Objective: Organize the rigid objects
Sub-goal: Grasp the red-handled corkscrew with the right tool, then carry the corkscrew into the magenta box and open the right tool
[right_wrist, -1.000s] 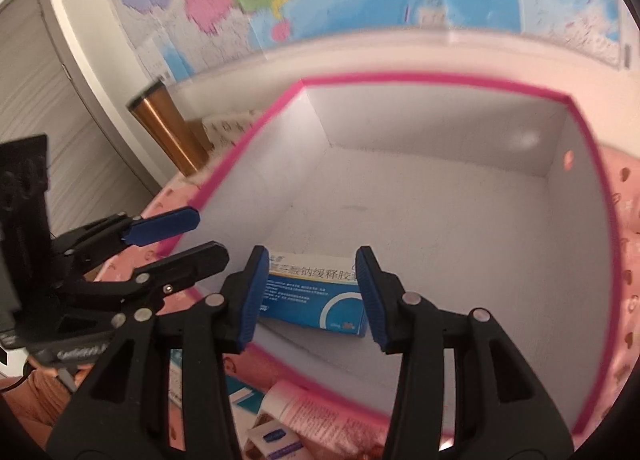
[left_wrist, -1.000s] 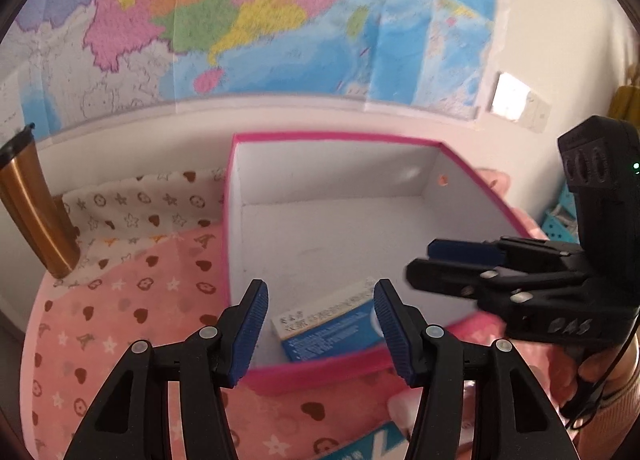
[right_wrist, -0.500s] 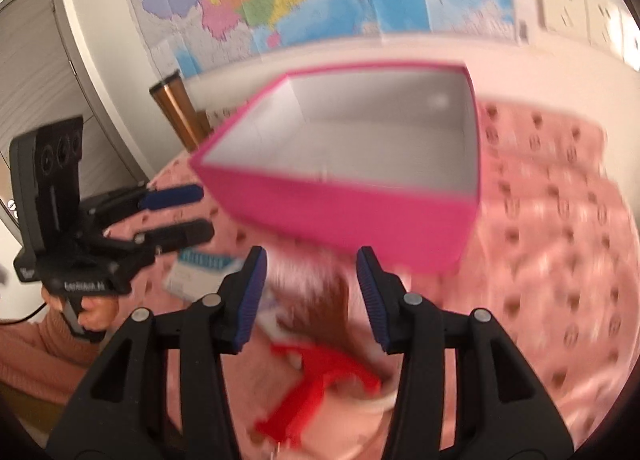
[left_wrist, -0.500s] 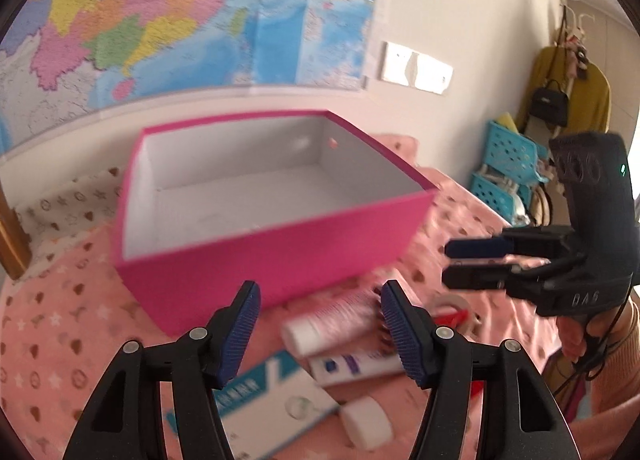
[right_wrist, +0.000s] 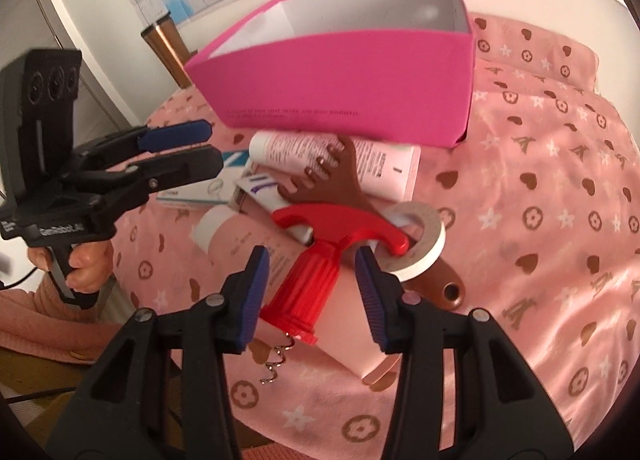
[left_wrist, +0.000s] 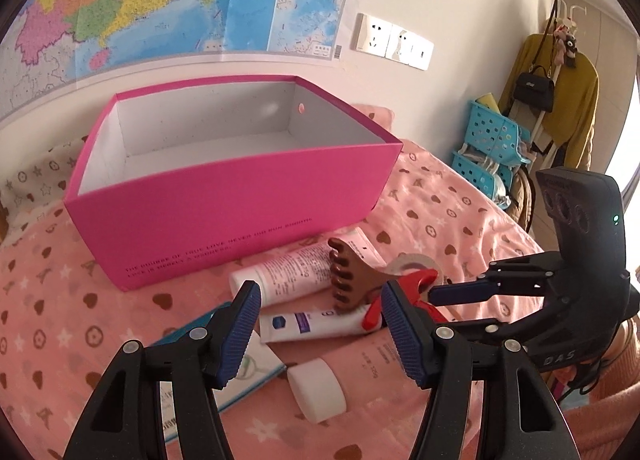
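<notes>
A pink open box (left_wrist: 224, 220) stands on the pink heart-print cloth; its front wall hides its floor. In front of it lies a pile: a pink tube (left_wrist: 288, 272), a white tube (left_wrist: 312, 326), a brown hand-shaped scratcher (left_wrist: 352, 280), a red corkscrew (right_wrist: 312, 276), a tape roll (right_wrist: 424, 248) and a blue-white carton (left_wrist: 248, 364). My left gripper (left_wrist: 320, 308) hovers open over the two tubes, holding nothing. My right gripper (right_wrist: 311, 264) is open, its fingers on either side of the corkscrew's red body without pressing on it.
A large pink tube with a white cap (left_wrist: 316, 388) lies nearest me. A copper tumbler (right_wrist: 168, 44) stands left of the box. Blue baskets (left_wrist: 492, 144) and hanging clothes are at the right, with a map on the wall behind. The table edge runs along the left in the right wrist view.
Both grippers pulled back from over the box's inside and sank toward the pile in front of it. The blue carton stayed in the box. The left jaws widened slightly.
</notes>
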The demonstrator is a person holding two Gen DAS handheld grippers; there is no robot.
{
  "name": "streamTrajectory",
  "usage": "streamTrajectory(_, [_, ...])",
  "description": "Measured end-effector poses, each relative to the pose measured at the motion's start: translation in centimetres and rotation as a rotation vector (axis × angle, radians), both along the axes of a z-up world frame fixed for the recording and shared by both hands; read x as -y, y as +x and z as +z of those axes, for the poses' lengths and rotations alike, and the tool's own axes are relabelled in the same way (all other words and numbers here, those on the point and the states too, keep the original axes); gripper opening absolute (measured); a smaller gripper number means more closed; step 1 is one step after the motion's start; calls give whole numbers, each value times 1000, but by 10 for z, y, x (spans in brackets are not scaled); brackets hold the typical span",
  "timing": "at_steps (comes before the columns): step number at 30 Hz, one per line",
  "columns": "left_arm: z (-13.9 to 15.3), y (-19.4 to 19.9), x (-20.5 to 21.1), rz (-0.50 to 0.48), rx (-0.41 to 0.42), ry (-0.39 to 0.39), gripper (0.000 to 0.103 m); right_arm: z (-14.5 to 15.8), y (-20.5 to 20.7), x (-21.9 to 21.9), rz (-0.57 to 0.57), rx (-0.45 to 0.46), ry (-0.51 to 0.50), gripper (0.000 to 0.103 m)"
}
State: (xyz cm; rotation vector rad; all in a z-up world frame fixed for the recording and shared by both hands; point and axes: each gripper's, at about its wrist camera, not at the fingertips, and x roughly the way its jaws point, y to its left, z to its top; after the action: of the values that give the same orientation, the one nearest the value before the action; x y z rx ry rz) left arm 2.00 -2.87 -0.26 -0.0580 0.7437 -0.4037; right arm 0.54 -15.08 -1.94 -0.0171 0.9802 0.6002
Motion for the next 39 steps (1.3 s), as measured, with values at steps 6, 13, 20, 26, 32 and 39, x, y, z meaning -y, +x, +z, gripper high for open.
streamTrajectory(6, [-3, -4, -2, 1, -11, -4, 64, -12, 4, -11, -7, -19, -27, 39])
streamTrajectory(13, [-6, -5, -5, -2, -24, -13, 64, -13, 7, -5, -36, -30, 2, 27])
streamTrajectory(20, [-3, -8, -6, -37, -25, -54, 64, 3, 3, 6, -44, 7, 78, 27])
streamTrajectory(26, [-1, -11, -1, -106, -28, -98, 64, 24, 6, 15, -71, 71, 135, 27])
streamTrajectory(32, [8, -9, 15, -199, -20, -146, 64, 48, 19, 9, -58, 137, 175, 27])
streamTrajectory(39, [26, 10, 31, -234, 15, -184, 62, 77, 44, 2, -33, 212, 207, 27])
